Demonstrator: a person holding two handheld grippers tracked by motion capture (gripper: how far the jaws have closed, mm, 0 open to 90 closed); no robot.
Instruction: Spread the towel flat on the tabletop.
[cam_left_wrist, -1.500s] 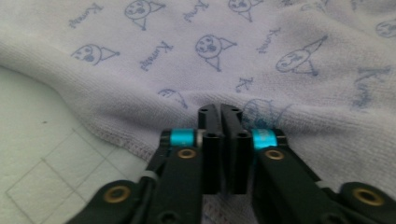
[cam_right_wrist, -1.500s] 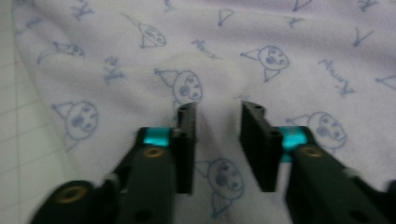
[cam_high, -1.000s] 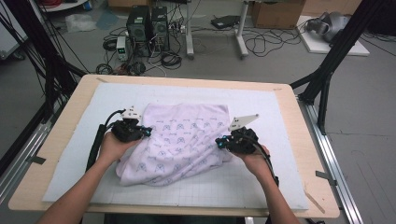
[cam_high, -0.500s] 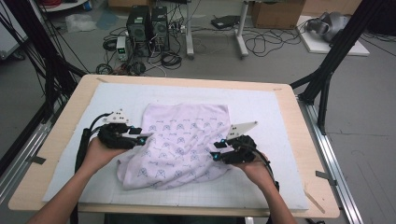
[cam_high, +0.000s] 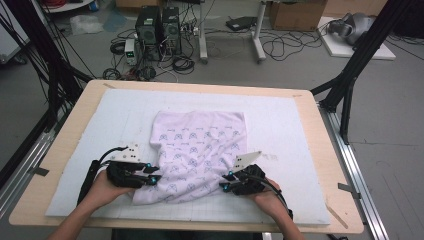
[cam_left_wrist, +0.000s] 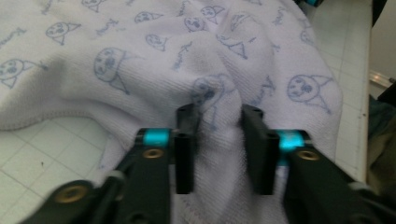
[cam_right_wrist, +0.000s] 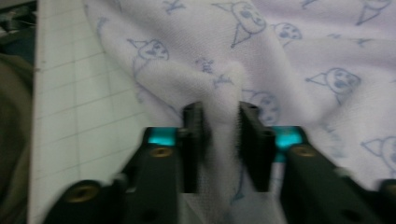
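We see a white knit cloth printed with small blue faces (cam_high: 200, 152) lying rumpled on the gridded white mat (cam_high: 280, 125) of the wooden bench (cam_high: 330, 150). Our left tool (cam_left_wrist: 219, 135) pinches a fold at its near left corner; our right tool (cam_right_wrist: 220, 133) clamps a ridge at its near right edge.

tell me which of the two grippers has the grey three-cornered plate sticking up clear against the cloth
The right gripper: its pale plate stands up over the printed cloth. The left gripper carries its plate lower, over the white mat beside the cloth.
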